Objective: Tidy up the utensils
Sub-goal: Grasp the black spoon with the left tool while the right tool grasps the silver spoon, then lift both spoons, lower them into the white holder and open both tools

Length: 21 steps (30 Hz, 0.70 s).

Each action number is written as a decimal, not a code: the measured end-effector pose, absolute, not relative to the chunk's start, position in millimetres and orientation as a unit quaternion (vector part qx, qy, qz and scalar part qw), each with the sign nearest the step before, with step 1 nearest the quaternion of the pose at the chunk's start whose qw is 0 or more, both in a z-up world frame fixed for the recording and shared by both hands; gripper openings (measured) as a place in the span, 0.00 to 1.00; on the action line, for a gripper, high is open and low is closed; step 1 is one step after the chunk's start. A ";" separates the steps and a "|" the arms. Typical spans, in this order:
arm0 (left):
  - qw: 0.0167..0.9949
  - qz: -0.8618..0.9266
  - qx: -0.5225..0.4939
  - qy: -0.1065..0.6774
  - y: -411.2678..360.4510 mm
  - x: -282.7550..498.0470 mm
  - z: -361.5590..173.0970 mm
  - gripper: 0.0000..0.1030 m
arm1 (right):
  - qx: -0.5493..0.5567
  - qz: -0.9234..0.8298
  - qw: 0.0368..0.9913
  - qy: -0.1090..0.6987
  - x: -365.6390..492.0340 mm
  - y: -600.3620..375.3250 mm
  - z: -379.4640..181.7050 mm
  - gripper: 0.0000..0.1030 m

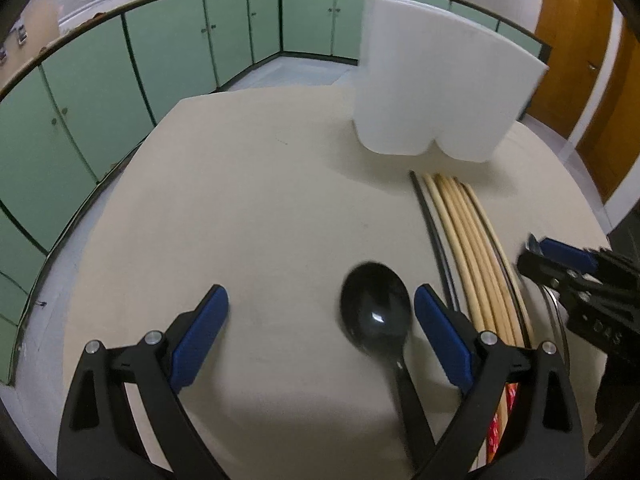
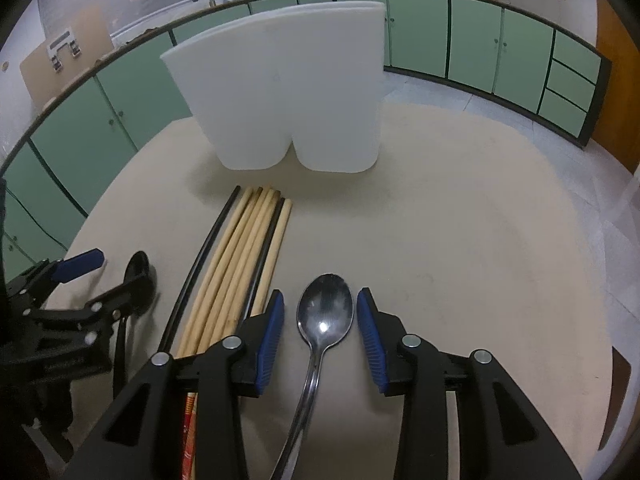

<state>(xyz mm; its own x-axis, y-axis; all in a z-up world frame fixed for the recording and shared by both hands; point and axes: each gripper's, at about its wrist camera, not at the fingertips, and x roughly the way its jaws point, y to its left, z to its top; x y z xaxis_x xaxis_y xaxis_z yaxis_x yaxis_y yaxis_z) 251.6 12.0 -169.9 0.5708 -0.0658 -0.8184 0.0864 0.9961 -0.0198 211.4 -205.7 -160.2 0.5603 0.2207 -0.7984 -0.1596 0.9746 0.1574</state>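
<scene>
Only legible marking: faint embossed characters, roughly "D4S", on the black body of the right gripper [image 1: 538, 256] in the left wrist view; red-and-white print on the chopstick handles [image 1: 498, 428] and a wall sign [image 2: 64, 50] are too blurred to read.

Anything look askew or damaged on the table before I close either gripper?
Nothing stands out. The white two-compartment plastic holder stands upright, the chopstick bundle lies tidy, and the black plastic spoon and steel spoon lie flat, uncrushed.
</scene>
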 end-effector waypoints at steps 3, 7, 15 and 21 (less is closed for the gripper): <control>0.883 -0.039 0.024 0.468 6.2 255.0 -171.3 0.89 | 0.022 0.105 0.883 0.458 210.8 -202.4 -160.6 0.38; 0.878 -0.038 0.023 0.477 6.1 260.2 -173.4 0.80 | 0.015 0.103 0.883 0.459 208.8 -201.3 -160.5 0.39; 0.880 -0.086 -0.017 0.467 4.4 255.0 -167.1 0.34 | 0.039 0.113 0.882 0.457 206.9 -212.7 -159.1 0.28; 0.905 -0.113 -0.008 0.411 -7.1 238.5 -153.8 0.33 | 0.031 0.110 0.904 0.411 195.6 -215.9 -148.7 0.28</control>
<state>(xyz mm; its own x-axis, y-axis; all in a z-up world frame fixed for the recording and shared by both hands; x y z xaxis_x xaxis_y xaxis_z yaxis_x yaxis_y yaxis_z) 238.5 -7.1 -153.8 0.6369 -0.2109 -0.7415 0.1970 0.9744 -0.1079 195.6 -215.9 -148.7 0.6372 0.2248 -0.7372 -0.1743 0.9738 0.1463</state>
